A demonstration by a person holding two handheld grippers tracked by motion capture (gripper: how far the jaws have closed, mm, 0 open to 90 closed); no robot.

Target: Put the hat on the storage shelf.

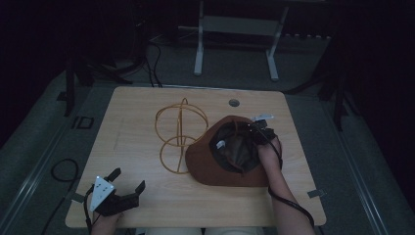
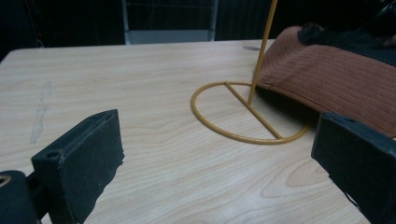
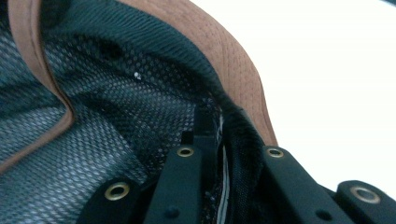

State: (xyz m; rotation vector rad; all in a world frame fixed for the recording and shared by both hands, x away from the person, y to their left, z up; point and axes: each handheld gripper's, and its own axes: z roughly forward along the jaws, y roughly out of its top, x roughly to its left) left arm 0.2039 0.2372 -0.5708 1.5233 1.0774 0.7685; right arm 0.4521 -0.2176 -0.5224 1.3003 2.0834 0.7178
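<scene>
brown hat (image 1: 222,161) lies upside down, opening upward.

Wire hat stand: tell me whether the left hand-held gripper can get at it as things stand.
Probably yes. The left hand-held gripper is open and empty, with bare table between it and the wire hat stand. The brown hat covers only the stand's far side.

Wire stand (image 1: 179,135) just beside hat (image 1: 215,164)
</scene>
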